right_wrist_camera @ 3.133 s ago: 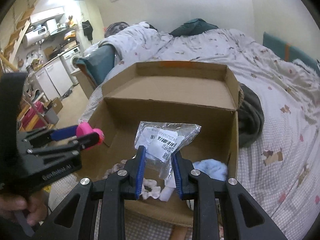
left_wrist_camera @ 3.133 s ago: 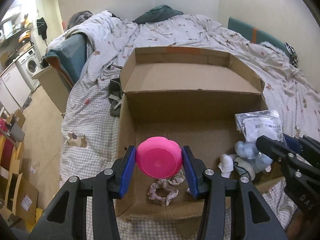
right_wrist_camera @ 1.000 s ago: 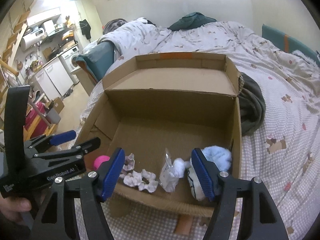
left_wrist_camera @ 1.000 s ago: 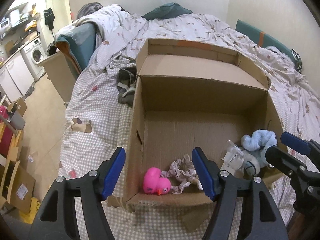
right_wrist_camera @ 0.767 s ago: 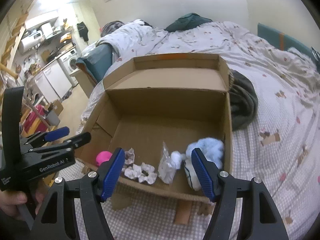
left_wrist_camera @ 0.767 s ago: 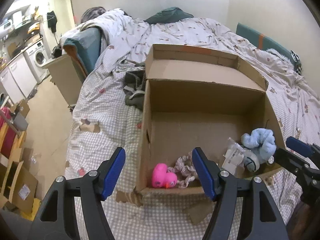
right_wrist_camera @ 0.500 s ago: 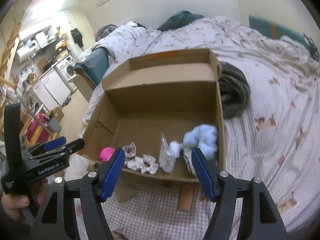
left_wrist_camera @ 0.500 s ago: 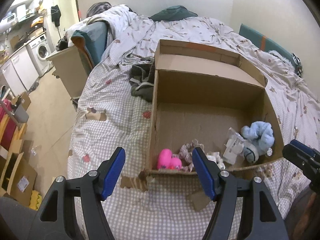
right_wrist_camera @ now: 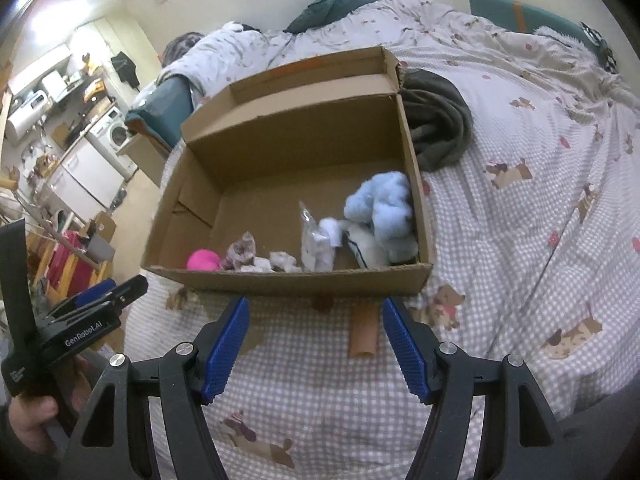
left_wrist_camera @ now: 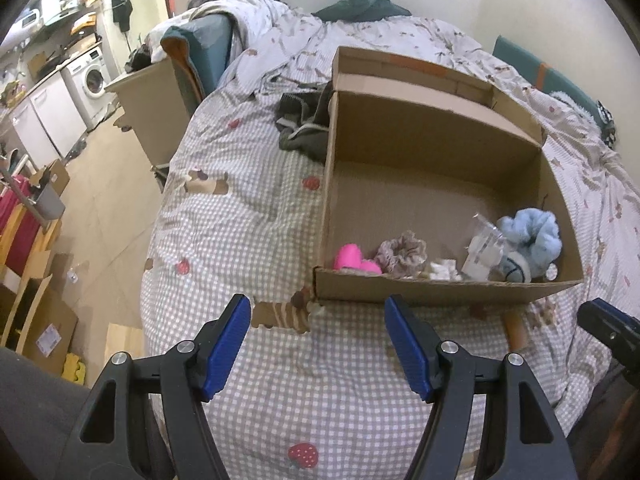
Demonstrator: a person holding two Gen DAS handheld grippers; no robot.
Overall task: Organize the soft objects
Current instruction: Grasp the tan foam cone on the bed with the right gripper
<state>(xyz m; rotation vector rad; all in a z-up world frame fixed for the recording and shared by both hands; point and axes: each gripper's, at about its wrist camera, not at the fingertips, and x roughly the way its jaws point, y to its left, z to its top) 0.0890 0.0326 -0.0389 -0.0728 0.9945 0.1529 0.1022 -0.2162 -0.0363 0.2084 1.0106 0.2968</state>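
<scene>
Grippers [left_wrist_camera: 318, 344] withdrawn, box [left_wrist_camera: 440, 292] farther

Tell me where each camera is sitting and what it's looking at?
Left wrist view: rides the left gripper, looking down at the checked bedspread and cardboard box; the right gripper's tip pokes in at the right edge.
Right wrist view: rides the right gripper, looking down at the box from its near side; a hand holds the left gripper at the left edge.
Both show the pink toy and blue plush.
</scene>
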